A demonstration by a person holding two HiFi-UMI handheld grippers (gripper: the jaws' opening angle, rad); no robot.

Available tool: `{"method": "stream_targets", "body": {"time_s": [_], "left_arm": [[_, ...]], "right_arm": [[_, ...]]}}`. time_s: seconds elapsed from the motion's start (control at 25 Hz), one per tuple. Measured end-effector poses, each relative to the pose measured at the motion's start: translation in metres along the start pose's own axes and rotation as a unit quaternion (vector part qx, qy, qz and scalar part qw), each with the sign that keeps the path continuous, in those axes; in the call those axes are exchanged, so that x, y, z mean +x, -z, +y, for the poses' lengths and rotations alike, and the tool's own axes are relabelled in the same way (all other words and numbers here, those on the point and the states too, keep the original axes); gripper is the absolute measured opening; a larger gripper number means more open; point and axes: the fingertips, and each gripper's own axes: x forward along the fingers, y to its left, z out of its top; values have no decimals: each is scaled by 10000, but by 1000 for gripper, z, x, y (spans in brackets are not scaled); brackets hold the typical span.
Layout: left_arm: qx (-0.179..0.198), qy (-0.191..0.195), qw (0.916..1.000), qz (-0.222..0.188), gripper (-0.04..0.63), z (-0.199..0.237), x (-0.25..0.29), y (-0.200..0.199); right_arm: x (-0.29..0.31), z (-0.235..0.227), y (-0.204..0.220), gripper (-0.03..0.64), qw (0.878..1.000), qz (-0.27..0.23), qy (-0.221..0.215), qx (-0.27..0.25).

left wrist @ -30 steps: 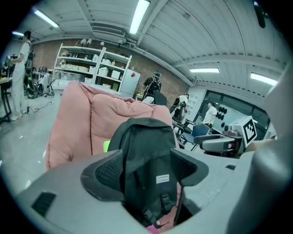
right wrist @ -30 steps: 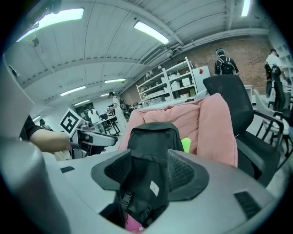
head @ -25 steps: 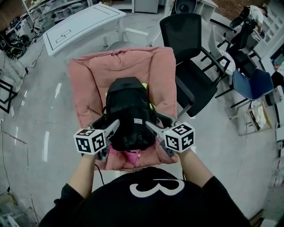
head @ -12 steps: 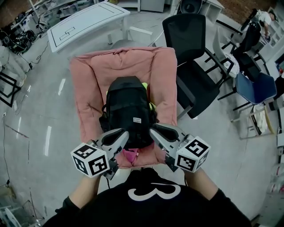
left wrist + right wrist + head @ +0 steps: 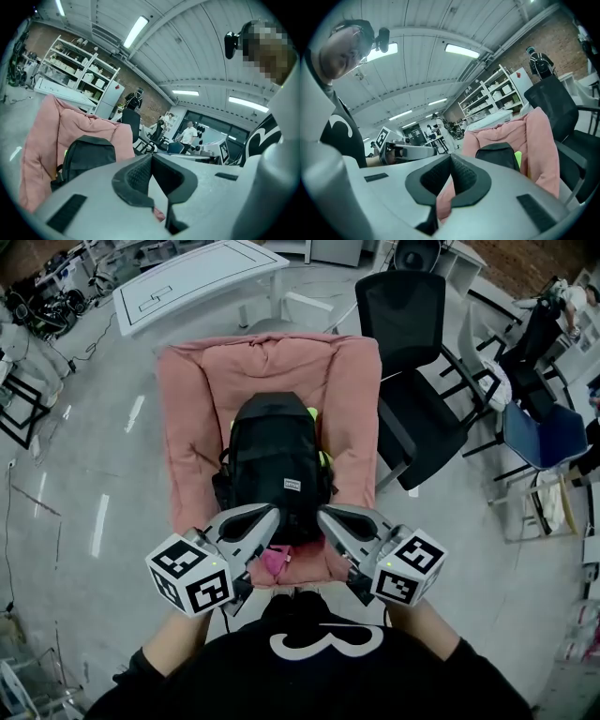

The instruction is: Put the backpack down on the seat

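A grey polished floor (image 5: 75, 484) spread under everything, with a white rectangular table (image 5: 187, 277) at the far side. A black mesh office chair (image 5: 405, 315) stood just beside the seat that mattered.

That seat was a pink padded armchair (image 5: 197, 427), squarely in front of the person, its thick cushions rising on both sides and at the back like a shallow trough. The black fabric backpack (image 5: 274, 456) lay in the middle of it. Its bottom was toward the front edge and its top leaned against the backrest. The side cushions hemmed it in, which probably kept it from rolling either way. By the look of it the bag rested on its own weight, so the task seemed as good as done.

The left gripper (image 5: 270, 514) and the right gripper (image 5: 326, 514) hovered side by side at the front edge of the seat, tips near the bag's lower end. The head view did not settle whether they touched it. Each gripper's own view showed its jaws pressed together with no strap or cloth between them, only pink cushion and the bag beyond. Neither was carrying anything.

A strip of yellow-green trim (image 5: 312, 415) peeked from the backpack's right shoulder. A small white label (image 5: 294, 485) sat low on its front.
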Motion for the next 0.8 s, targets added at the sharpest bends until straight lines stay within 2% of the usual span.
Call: {"method": "stream_targets", "body": {"time_s": [0.12, 0.8], "left_arm": [[202, -81, 9997, 63, 6, -4, 0, 0], [287, -288, 9991, 68, 6, 4, 3, -5]], "right_arm": [[-2, 2, -5, 5, 9999, -5, -24, -104], [0, -2, -15, 5, 9998, 15, -41, -193]]}}
